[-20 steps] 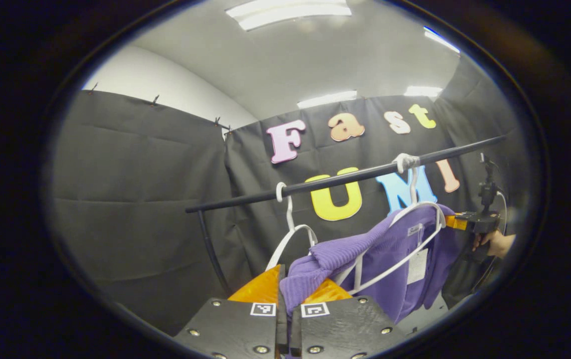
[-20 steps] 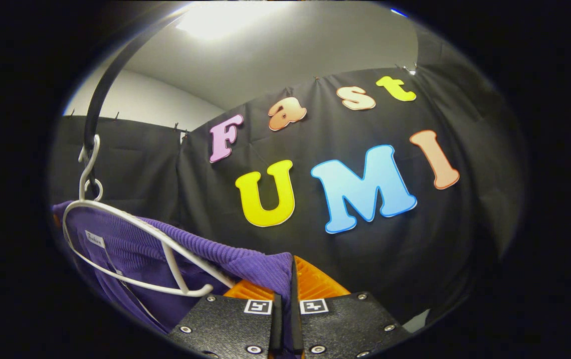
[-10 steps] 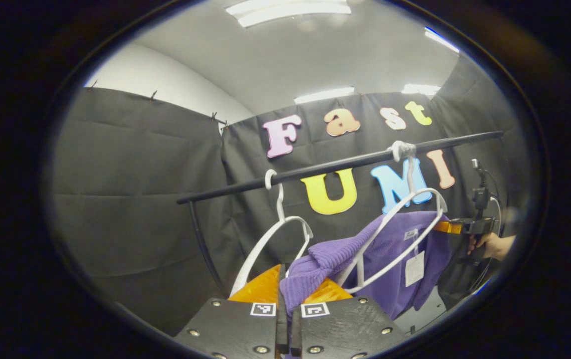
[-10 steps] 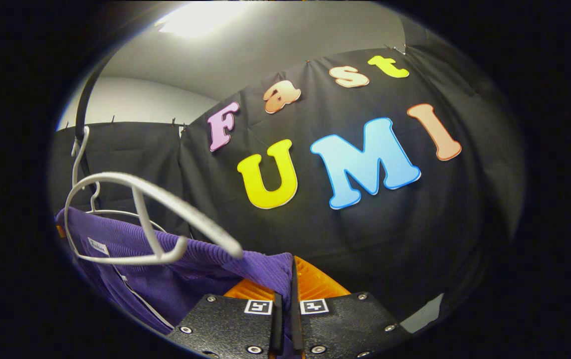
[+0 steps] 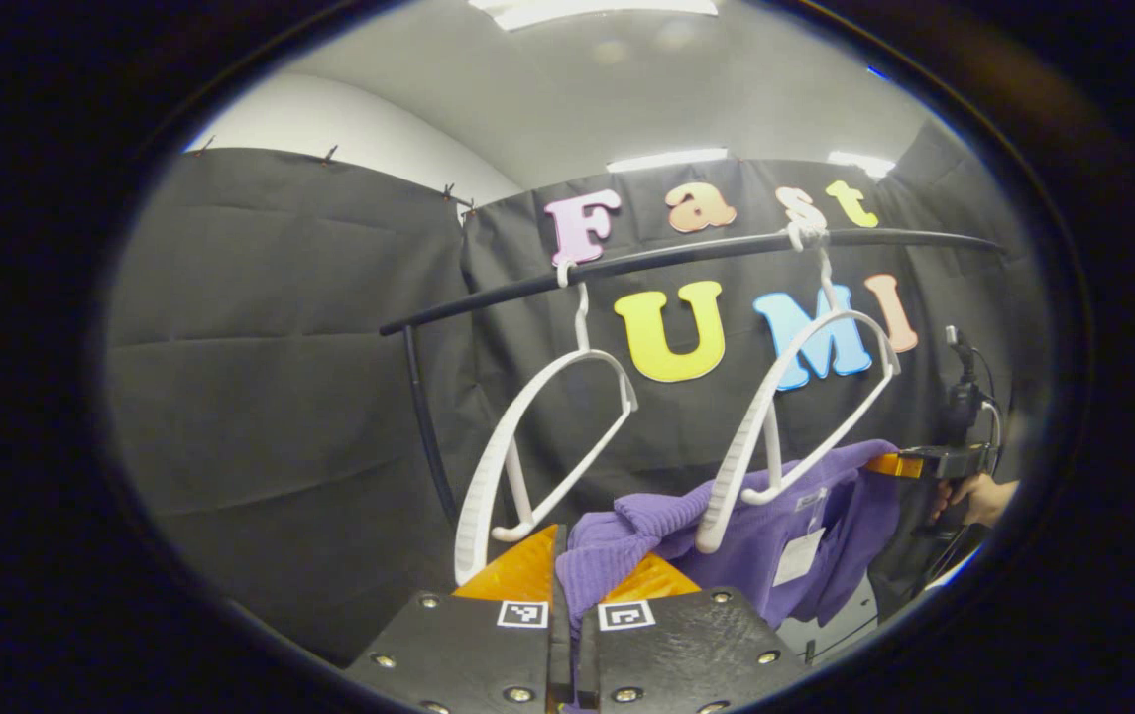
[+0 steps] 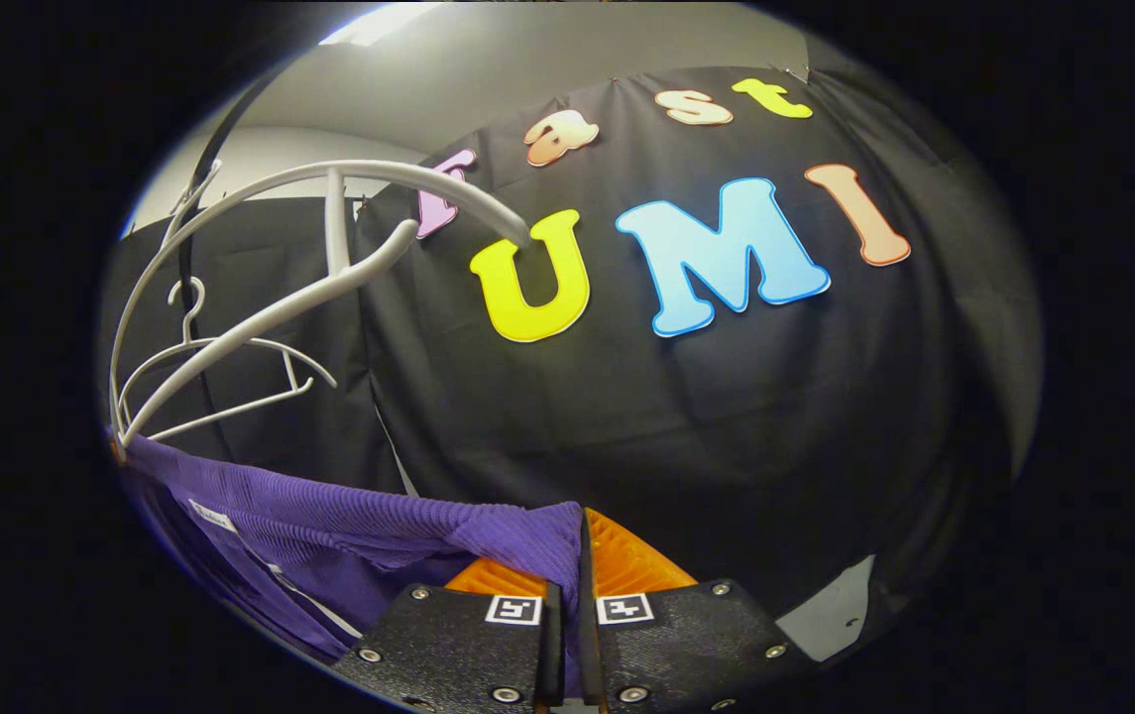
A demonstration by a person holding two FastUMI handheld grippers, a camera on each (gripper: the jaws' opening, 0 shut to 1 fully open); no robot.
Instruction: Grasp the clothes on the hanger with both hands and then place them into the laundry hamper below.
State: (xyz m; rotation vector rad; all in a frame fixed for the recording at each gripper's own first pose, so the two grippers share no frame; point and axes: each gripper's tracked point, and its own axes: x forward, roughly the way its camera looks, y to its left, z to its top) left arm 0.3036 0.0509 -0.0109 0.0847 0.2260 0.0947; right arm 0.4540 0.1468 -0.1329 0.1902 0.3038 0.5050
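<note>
Black rail, ribbed purple sweater, pinched

I see the purple knitted sweater hanging slack below the two white hangers, no longer on them. One ribbed end is bunched at the bottom of the left gripper view, the other end at the bottom of the right gripper view. It sags between these ends, and a white tag dangles from its collar.
</note>
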